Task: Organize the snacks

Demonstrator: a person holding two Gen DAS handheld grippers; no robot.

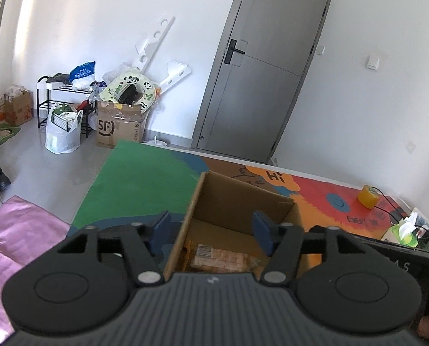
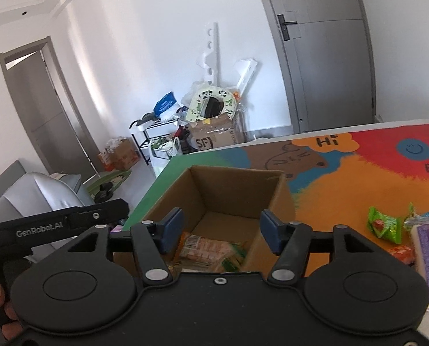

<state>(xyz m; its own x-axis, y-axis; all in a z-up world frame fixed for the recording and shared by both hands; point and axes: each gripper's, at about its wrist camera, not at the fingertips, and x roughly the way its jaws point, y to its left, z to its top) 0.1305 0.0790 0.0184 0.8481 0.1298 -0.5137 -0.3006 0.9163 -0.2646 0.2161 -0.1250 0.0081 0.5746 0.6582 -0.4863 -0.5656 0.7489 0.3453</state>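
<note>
Both my tools hang over the open brown cardboard box [image 2: 231, 199] on the desk [image 1: 139, 178] with its bright cartoon mat. My left tool [image 1: 211, 230] stands with its blue pads apart and nothing between them; my right tool [image 2: 220, 230] is likewise spread and empty. I judge a drop into the box just finished, so the next step is another pick. To do it well I should lift clear of the box walls first, then swing my right tool toward the loose snacks and close on a packet's middle, not its crinkly end. In the box lies a clear wrapped packet of pale orange biscuits [image 2: 205, 250]. A shiny green wrapped snack [image 2: 384, 226] waits on the mat, well right of the box.
</note>
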